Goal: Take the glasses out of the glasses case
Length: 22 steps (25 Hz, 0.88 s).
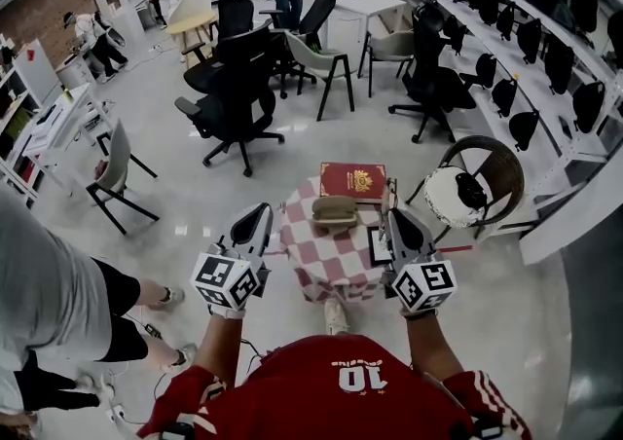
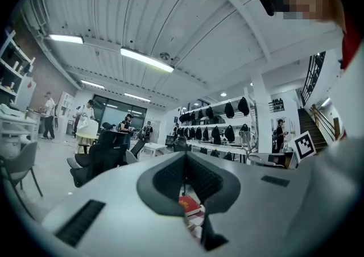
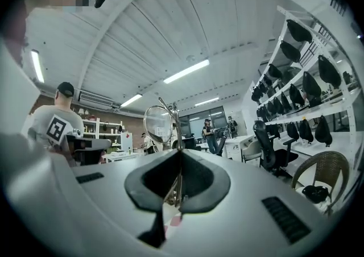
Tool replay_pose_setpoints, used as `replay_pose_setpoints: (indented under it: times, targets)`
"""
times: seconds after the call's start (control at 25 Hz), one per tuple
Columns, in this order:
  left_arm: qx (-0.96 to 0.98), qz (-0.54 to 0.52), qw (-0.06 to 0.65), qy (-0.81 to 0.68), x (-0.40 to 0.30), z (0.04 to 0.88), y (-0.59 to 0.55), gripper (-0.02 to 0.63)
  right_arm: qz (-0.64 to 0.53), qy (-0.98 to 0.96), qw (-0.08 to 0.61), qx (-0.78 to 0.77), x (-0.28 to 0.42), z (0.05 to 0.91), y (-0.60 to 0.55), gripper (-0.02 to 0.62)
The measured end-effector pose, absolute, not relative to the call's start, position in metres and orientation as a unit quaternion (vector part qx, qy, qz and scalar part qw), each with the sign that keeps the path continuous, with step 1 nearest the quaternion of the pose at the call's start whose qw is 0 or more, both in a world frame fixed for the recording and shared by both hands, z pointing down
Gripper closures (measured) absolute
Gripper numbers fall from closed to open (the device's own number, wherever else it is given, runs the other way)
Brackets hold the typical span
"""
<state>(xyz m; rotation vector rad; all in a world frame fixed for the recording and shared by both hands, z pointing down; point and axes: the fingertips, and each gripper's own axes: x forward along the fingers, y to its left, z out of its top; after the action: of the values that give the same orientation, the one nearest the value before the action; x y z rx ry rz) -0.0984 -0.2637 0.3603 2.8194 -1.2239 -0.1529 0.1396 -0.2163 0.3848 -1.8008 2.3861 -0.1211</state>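
Observation:
A tan glasses case [image 1: 335,210] lies on a small table with a red-and-white checked cloth [image 1: 331,268], in front of a red book [image 1: 352,180]. I cannot tell whether its lid is up. My right gripper [image 1: 392,215] is at the table's right edge, raised and shut on the thin metal glasses [image 3: 160,126]. One round lens and the wire frame stick up above the jaws of this gripper [image 3: 179,159]. My left gripper [image 1: 263,207] hangs beside the table's left edge. In its own view the left gripper [image 2: 183,162] is shut on nothing, and the book [image 2: 190,204] shows below it.
A small dark-framed flat object [image 1: 380,245] lies on the table's right side. A wicker chair [image 1: 477,185] stands to the right and a black office chair [image 1: 234,97] behind the table. A person [image 1: 58,302] stands close on my left. More chairs and desks fill the room beyond.

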Motion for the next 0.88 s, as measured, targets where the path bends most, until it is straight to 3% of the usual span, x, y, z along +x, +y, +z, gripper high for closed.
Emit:
replay_pose_setpoints:
  times: [0.88]
  targets:
    - [0.917,-0.051,0.033,-0.394,-0.094,0.361,-0.256,0.597,-0.047,0.788,0.063,-0.61,0.148,0.39,-0.205,0.569]
